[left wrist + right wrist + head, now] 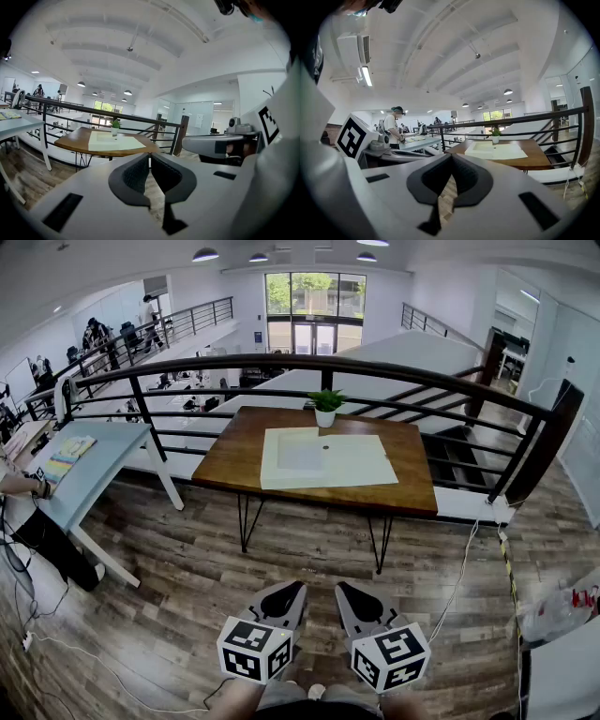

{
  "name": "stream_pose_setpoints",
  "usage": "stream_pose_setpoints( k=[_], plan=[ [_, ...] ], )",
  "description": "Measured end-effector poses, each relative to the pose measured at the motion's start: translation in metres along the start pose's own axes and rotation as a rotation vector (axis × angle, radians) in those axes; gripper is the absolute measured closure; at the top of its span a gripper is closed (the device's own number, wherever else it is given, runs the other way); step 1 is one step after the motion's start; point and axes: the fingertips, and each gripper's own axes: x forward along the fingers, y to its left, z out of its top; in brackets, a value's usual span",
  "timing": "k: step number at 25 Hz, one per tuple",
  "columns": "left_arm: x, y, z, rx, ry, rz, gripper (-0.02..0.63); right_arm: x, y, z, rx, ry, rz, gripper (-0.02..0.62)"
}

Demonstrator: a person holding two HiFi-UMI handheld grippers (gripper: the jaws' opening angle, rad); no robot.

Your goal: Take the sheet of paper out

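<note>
You are holding the left tongs [295,589] and the right tongs [345,589] low and close to your body, side by side over the wooden floor [187,568], with their tips pointing toward the far side of the room. In the left gripper view, the left tongs [150,157] are showing their two dark jaws pressed together at the tips with nothing between them. In the right gripper view, the right tongs [451,157] are closed the same way, also empty. The sheet of paper [302,454] is lying flat on a larger white mat [366,470], which is resting on the wooden bench [234,451]; that bench is standing well apart from both tongs, far ahead of you. A small potted plant [325,409] is standing upright at the far edge of the mat. A dark railing [375,367] is curving around the far side of the bench, and a pale blue bench [94,470] is standing to the left.
</note>
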Motion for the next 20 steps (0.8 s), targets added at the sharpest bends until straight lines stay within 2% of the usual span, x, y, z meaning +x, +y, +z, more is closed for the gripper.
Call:
stream_pose_setpoints(
  k=[20],
  plan=[
    [-0.005,0.015,-0.014,-0.029,0.021,-0.013,0.580,0.010,0.010,-0.016,-0.003,0.062,-0.002,0.571]
  ],
)
